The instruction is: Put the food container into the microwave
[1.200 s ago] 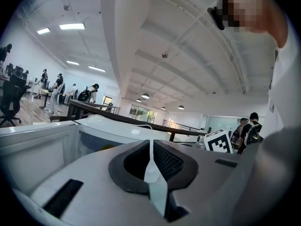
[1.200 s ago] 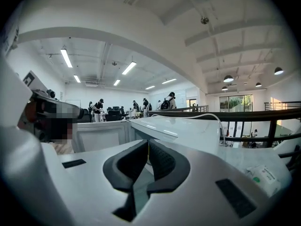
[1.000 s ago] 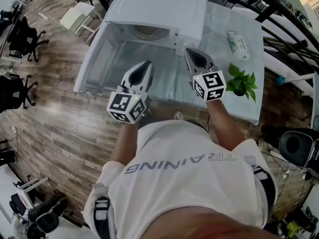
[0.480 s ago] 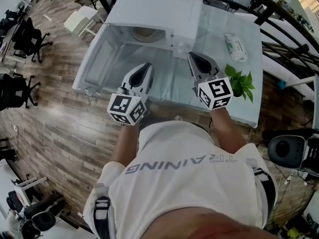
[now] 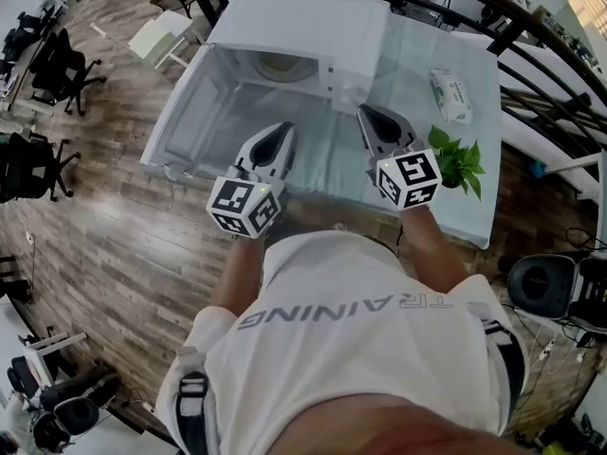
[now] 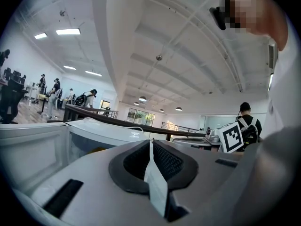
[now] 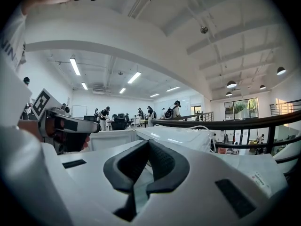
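The white microwave stands at the table's far side with its door swung open to the left. Inside its cavity lies a round pale-yellow thing; whether it is the food container or the turntable I cannot tell. My left gripper hovers in front of the cavity, shut and with nothing in it. My right gripper is beside it to the right, also shut and holding nothing. The left gripper view shows the jaws pressed together with the microwave beyond; the right gripper's jaws likewise meet.
A pale cloth covers the table. A tissue pack and a small green plant sit at its right. A black railing runs behind. Office chairs and a white stool stand on the wooden floor at the left.
The right gripper has drawn back slightly toward the person. The left gripper has barely moved. Both stayed shut.
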Tool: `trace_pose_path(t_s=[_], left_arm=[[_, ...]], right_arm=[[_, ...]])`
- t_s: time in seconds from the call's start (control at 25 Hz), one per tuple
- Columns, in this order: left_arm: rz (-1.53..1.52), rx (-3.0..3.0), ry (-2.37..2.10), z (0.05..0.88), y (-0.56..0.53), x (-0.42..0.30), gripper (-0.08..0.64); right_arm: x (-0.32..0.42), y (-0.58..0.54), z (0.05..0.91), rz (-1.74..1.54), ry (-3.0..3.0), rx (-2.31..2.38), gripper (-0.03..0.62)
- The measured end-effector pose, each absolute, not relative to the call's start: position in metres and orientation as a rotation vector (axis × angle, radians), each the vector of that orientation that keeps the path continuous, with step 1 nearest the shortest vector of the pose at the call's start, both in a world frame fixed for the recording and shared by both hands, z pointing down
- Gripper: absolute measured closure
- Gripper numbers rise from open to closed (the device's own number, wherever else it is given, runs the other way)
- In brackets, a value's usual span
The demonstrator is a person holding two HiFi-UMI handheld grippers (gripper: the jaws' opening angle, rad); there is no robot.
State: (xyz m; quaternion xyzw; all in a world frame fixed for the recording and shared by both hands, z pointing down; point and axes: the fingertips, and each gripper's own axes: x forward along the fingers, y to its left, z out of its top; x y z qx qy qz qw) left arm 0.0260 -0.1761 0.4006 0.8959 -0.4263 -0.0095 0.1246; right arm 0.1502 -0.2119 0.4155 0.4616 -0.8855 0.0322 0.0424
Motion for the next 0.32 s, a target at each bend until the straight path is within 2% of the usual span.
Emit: trace_pose_path(t_s=[0.32], left_arm=[[-0.026,2.615,-1.226,0.4008,-0.175,0.0315,0.509]], right_arm=[[0.1523,-0.2098,0.4155,0.097,-2.725,1.39,0.569]])
